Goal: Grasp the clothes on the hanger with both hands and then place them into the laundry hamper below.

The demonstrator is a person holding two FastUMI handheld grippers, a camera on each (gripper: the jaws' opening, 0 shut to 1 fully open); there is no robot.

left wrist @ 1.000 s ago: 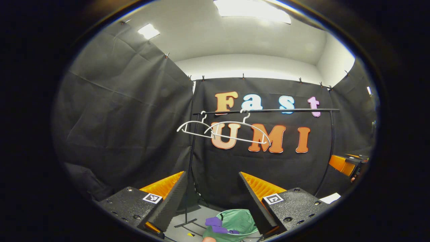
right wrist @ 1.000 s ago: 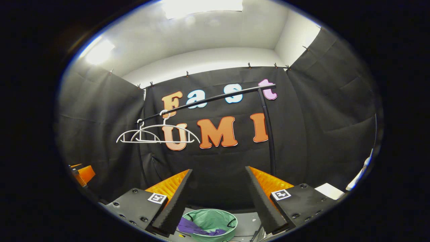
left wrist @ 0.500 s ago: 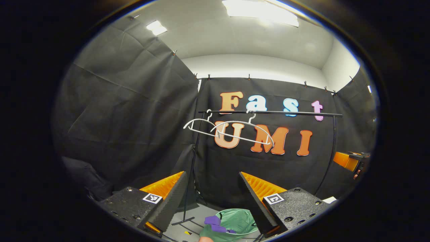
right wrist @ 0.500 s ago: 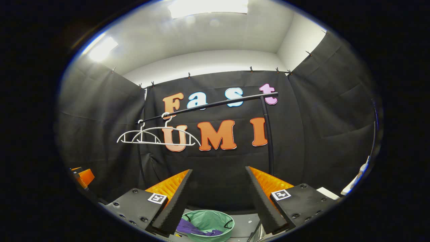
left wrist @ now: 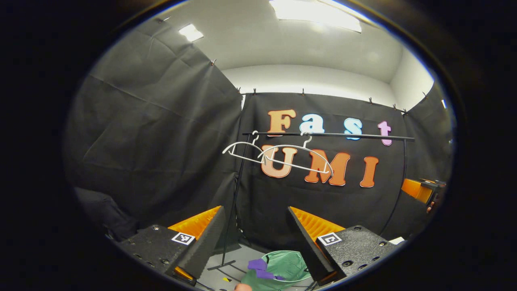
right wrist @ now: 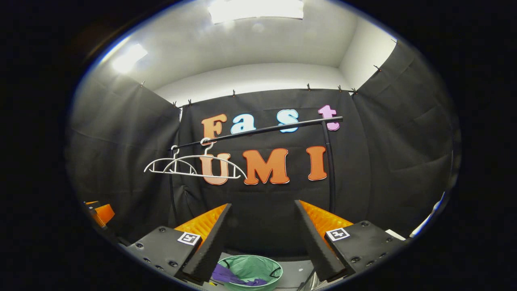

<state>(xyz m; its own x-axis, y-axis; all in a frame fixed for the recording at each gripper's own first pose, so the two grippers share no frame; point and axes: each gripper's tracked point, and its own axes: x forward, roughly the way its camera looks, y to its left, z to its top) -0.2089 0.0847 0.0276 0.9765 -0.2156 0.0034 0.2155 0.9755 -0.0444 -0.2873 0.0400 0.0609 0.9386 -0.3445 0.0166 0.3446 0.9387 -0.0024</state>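
Nearest, left gripper: fingers spread apart, nothing between them. Square black-and-white coded tags sit on both finger mounts; no readable writing on them. Right gripper: fingers likewise spread and empty, same kind of coded tags, nothing legible.

Just past and below the fingers, on the floor: green laundry hamper, seen between the left gripper's fingers, low and slightly right of centre. Purple clothes drape over its near-left rim, partly inside. In the right gripper view the hamper sits low, between the fingers, purple clothes at its left edge.

Farther: black rail on a stand, running roughly level across the view. Two white hangers hang near its left end, both bare. Same pair of hangers shows in the right gripper view under the rail, up and left of the fingers.

Key relation: the clothes lie down and forward of both grippers, at the hamper, not up on the hangers. The hangers' long axis runs roughly along the rail. The other gripper shows at far right of the left gripper view. Which gripper is nearer the hamper cannot be told.

Judgement: garment appears delivered; only tucking the overhanging purple fabric fully in might remain.
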